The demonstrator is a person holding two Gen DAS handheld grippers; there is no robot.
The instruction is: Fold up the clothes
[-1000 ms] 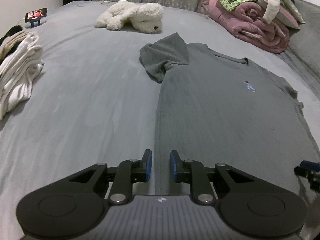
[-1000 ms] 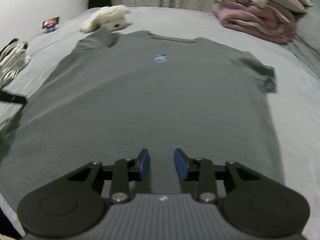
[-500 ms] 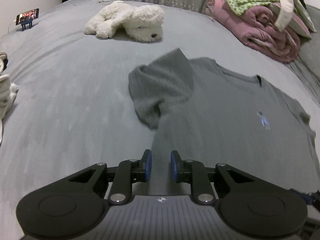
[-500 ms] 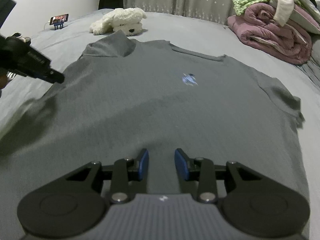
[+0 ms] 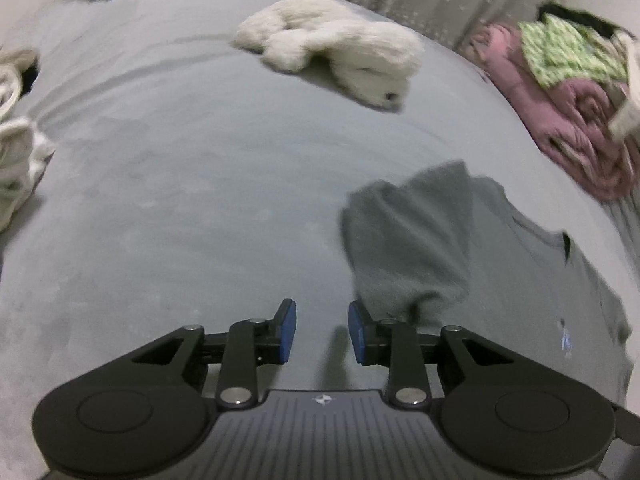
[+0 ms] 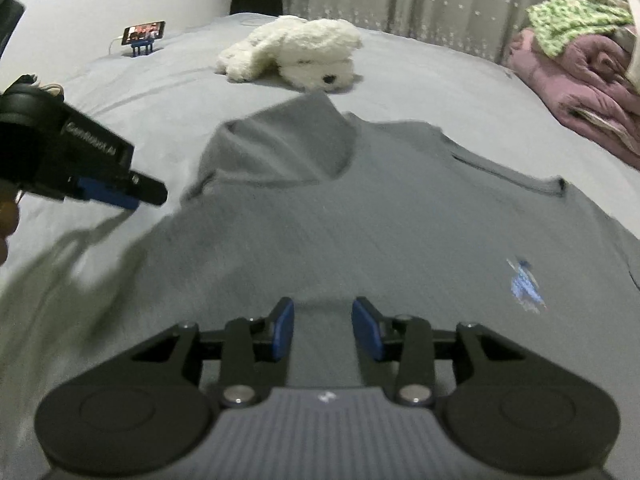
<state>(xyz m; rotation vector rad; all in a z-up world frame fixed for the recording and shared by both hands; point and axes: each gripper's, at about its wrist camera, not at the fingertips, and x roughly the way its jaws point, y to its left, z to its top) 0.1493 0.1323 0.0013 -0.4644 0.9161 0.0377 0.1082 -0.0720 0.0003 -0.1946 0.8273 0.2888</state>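
A grey T-shirt [image 6: 360, 216] lies flat on the bed, front up, with a small blue logo [image 6: 524, 280] on the chest. Its left sleeve [image 5: 408, 240] is folded inward over the shoulder. My left gripper [image 5: 322, 330] is open and empty, just left of that sleeve's lower edge, above bare sheet. In the right wrist view the same left gripper [image 6: 132, 194] shows from the side, hovering beside the sleeve [image 6: 280, 140]. My right gripper [image 6: 322, 328] is open with nothing between its fingers, low over the shirt's middle.
A white plush dog [image 5: 340, 56] lies further up the bed. Pink blankets with green clothes [image 5: 568, 92] are piled at the right. A heap of white clothes [image 5: 16, 136] sits at the left edge. A phone on a stand [image 6: 143, 36] is at the far left.
Both grippers have moved up the shirt toward the collar end. The left one has drifted left to the folded sleeve and its jaws have opened slightly wider.
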